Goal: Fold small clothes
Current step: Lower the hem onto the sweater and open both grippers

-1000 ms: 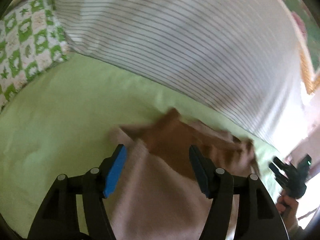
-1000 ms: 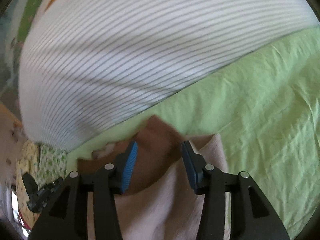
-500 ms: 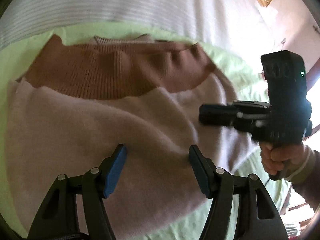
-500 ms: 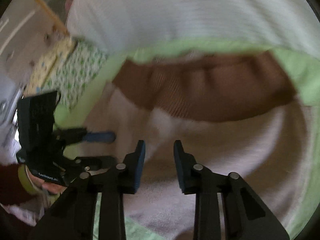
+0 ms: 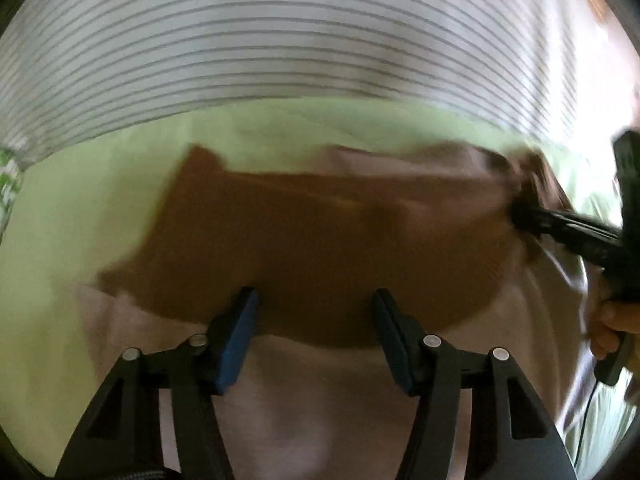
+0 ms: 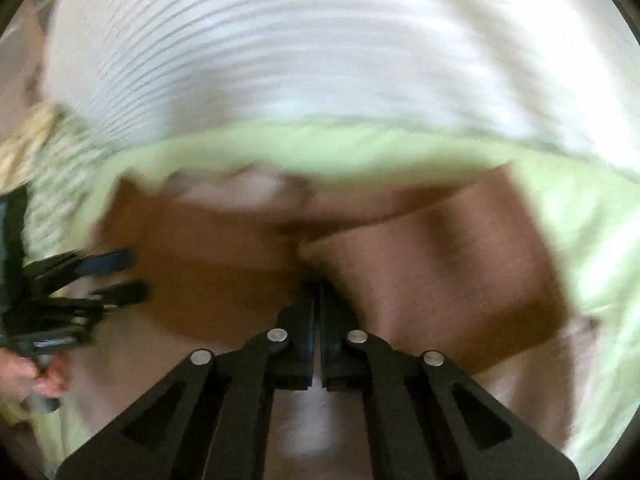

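A small knit sweater, brown (image 5: pixel 304 248) on top and pale pink (image 5: pixel 320 400) below, lies on a light green bedsheet (image 5: pixel 80 208). My left gripper (image 5: pixel 314 300) is open and empty, hovering over the line where brown meets pink. My right gripper (image 6: pixel 316 286) is shut on the brown knit (image 6: pixel 440 272), pinching a fold at its middle. In the left wrist view the right gripper (image 5: pixel 520 208) reaches in from the right, tips in the fabric. The left gripper also shows in the right wrist view (image 6: pixel 120 276). Both views are blurred.
A white pillow with thin grey stripes (image 5: pixel 280 40) lies along the far side of the sheet, also seen in the right wrist view (image 6: pixel 320 40). A green-and-white patterned cushion (image 6: pixel 60 168) sits at the left. A hand (image 6: pixel 28 376) holds the left gripper's handle.
My right gripper has closed from open onto the brown part of the sweater. Both grippers moved up from the pink part toward the brown part. The left gripper stayed open.
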The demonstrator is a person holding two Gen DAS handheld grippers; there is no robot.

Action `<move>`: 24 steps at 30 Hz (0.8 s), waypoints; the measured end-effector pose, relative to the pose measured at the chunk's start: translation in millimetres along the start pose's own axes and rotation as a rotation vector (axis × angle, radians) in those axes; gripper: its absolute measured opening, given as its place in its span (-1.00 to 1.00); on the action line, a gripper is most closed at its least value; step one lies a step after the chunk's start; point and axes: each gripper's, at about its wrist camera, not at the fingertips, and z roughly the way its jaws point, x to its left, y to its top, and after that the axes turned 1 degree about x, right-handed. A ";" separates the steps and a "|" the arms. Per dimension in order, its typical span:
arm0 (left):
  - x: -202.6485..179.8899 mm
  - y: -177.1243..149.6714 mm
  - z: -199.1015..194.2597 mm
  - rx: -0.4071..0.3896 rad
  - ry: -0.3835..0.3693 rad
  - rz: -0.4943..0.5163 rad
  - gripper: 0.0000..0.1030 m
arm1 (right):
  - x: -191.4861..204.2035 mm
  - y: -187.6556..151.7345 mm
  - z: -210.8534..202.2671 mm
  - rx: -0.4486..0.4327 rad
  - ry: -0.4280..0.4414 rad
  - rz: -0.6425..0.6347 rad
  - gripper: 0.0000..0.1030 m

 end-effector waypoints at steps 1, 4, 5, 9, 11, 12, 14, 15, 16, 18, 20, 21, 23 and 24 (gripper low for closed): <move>10.6 1.7 0.7 -0.002 0.007 -0.032 -0.07 | -14.4 3.0 -3.0 -0.026 -0.007 0.065 -0.99; 36.5 1.8 -2.4 -0.018 0.017 -0.099 -0.45 | -53.3 2.0 -13.3 -0.081 -0.073 0.224 -1.00; 42.9 0.4 -3.7 -0.021 0.027 -0.113 -0.61 | -65.2 -1.3 -17.0 -0.091 -0.089 0.271 -0.98; 53.9 -7.8 -15.8 -0.038 0.047 -0.154 -0.67 | -81.7 -14.0 -36.3 -0.125 -0.108 0.323 -0.94; 48.2 -12.9 -28.6 -0.056 0.037 -0.171 -0.39 | -77.3 -19.2 -47.5 -0.137 -0.082 0.328 -0.90; 43.3 -16.9 -36.2 -0.067 0.022 -0.176 -0.31 | -73.7 -21.2 -52.1 -0.143 -0.057 0.319 -0.90; 32.4 -28.0 -53.6 -0.087 -0.037 -0.166 -0.18 | -53.8 -26.9 -62.6 -0.150 0.003 0.264 -0.90; 22.5 -35.9 -59.8 -0.088 -0.083 -0.153 -0.15 | -47.1 -30.5 -66.3 -0.145 0.023 0.234 -0.90; 15.5 -41.8 -62.6 -0.080 -0.104 -0.138 -0.11 | -36.4 -34.4 -67.0 -0.130 0.055 0.201 -0.90; 0.2 -54.9 -61.9 -0.051 -0.119 -0.090 -0.09 | -18.8 -46.7 -66.5 -0.088 0.089 0.144 -0.90; -7.6 -64.4 -52.2 -0.019 -0.039 -0.047 -0.05 | -13.8 -60.3 -60.9 -0.044 0.050 0.097 -0.90; -3.5 -66.5 -44.0 0.002 0.018 -0.048 -0.06 | -17.1 -69.7 -59.1 -0.024 -0.015 0.083 -0.90; 17.7 -71.8 -38.0 0.004 0.027 -0.105 -0.10 | -34.7 -79.6 -56.6 -0.010 -0.122 0.136 -0.90; 32.6 -74.2 -39.7 -0.005 0.010 -0.144 -0.16 | -48.7 -84.9 -61.0 -0.024 -0.136 0.174 -0.94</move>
